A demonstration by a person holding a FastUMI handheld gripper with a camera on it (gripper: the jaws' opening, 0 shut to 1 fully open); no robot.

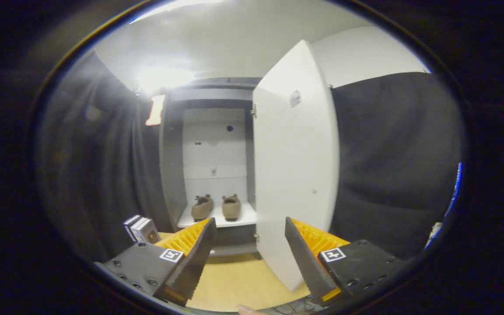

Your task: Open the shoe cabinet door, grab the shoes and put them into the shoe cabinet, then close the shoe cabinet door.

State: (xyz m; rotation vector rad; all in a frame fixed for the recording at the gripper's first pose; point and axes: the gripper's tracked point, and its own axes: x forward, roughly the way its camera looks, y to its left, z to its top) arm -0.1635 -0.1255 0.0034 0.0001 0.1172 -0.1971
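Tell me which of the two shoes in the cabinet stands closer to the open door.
The tan shoe beside the white cabinet door's hinge edge; the other tan shoe stands farther from the door. Both sit heels outward on the white shelf, beyond the open fingers of the gripper.

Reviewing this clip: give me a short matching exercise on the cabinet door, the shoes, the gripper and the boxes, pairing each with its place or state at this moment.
Things:
1. flat white cabinet door
2. pair of tan brown shoes
3. gripper
4. small stack of white-edged boxes

Places or states:
A. on the wooden floor left of the cabinet
B. swung open, standing just ahead of the right finger
C. side by side on the white shelf inside the grey cabinet
D. open, nothing between the fingers

Pairs: 1-B, 2-C, 3-D, 4-A
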